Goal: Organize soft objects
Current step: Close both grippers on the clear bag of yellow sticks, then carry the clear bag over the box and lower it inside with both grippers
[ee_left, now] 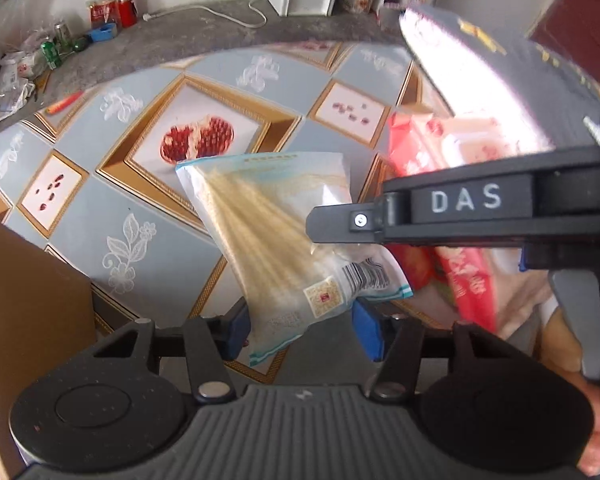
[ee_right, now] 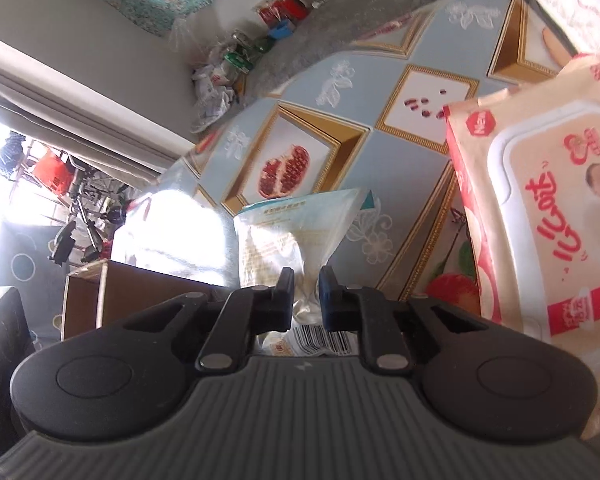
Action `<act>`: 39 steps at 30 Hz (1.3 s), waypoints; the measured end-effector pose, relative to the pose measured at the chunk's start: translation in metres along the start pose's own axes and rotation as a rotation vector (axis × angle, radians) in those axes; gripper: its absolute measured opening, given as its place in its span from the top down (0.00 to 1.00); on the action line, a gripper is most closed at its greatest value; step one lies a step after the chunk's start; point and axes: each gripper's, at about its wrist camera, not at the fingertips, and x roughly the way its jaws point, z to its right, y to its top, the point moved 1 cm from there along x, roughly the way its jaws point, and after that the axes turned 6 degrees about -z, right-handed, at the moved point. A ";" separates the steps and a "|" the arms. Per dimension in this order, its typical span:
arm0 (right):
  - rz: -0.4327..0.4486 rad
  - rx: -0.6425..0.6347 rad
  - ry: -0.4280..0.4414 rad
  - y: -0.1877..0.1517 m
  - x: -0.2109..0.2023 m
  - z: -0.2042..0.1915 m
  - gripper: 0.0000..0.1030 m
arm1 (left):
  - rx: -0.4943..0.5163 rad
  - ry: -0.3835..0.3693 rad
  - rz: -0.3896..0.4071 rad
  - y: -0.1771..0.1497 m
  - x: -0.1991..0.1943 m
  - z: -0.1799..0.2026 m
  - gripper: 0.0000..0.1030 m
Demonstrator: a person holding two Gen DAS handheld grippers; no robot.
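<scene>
A clear soft packet with white contents, a barcode and teal edges is held up above the patterned tablecloth. My right gripper is shut on this packet; its black body shows in the left wrist view. My left gripper is open, its blue pads on either side of the packet's lower end, not pressing it. A pink and red wet-wipes pack stands at the right, also in the left wrist view.
A brown cardboard box stands at the left table edge, also in the right wrist view. A large dark-and-pink package lies behind the wipes. Bottles and bags sit on the floor by the wall.
</scene>
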 end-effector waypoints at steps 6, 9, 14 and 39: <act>0.088 -0.028 0.028 -0.011 -0.051 -0.022 0.91 | 0.018 -0.013 0.102 -0.009 -0.047 0.016 0.47; 0.138 -0.061 0.048 -0.022 -0.086 -0.044 0.92 | 0.041 -0.015 0.166 -0.021 -0.082 0.023 0.47; 0.190 -0.147 0.094 -0.051 -0.129 -0.098 0.92 | 0.034 -0.019 0.256 -0.054 -0.147 0.014 0.47; -0.254 -0.110 0.200 -0.193 0.089 -0.269 0.89 | -0.280 0.136 0.120 -0.221 -0.147 -0.214 0.47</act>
